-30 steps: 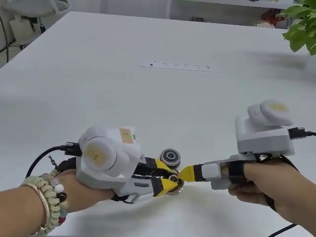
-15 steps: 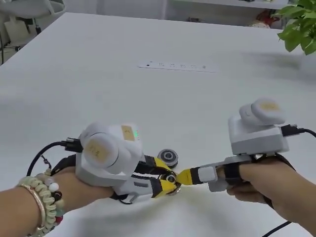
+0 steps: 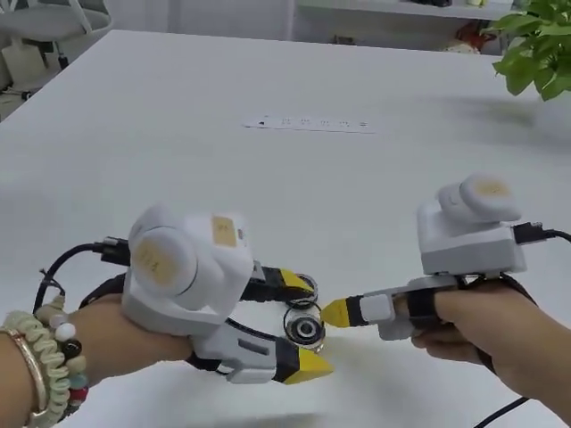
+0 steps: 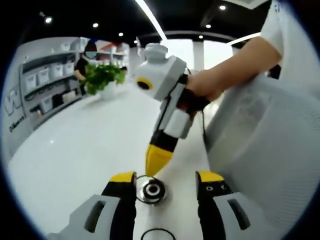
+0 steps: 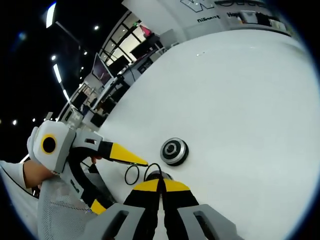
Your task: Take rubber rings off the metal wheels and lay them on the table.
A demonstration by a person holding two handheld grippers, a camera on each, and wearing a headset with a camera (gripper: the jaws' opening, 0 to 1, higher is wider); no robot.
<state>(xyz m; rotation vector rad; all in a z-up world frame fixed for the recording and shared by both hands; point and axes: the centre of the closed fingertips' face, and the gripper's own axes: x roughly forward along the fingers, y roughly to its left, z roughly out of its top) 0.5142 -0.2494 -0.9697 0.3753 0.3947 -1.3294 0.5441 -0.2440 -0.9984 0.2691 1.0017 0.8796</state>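
A small metal wheel [image 3: 307,330] [image 4: 152,190] lies on the white table [image 3: 268,178] between the spread jaws of my open left gripper [image 3: 310,325] [image 4: 166,177]. A thin black rubber ring [image 4: 138,186] hangs loosely round it. My right gripper [image 3: 328,313] [image 5: 160,183] comes in from the right, shut on that ring's edge [image 5: 152,171]. A second wheel [image 5: 174,151] with its rubber on sits just beyond, partly behind the left gripper's upper finger [image 3: 287,280]. One loose rubber ring [image 5: 132,174] [image 4: 157,234] lies flat near the left gripper.
A white power strip [image 3: 312,123] lies farther back on the table. A green plant [image 3: 533,43] [image 4: 102,77] stands at the far right corner. Black cables trail from both grippers near the table's front edge. Shelves line the room behind.
My left gripper, shut on the wheel before, has opened wide. The wheel now lies on the table between its jaws. The right gripper has stayed at the ring.
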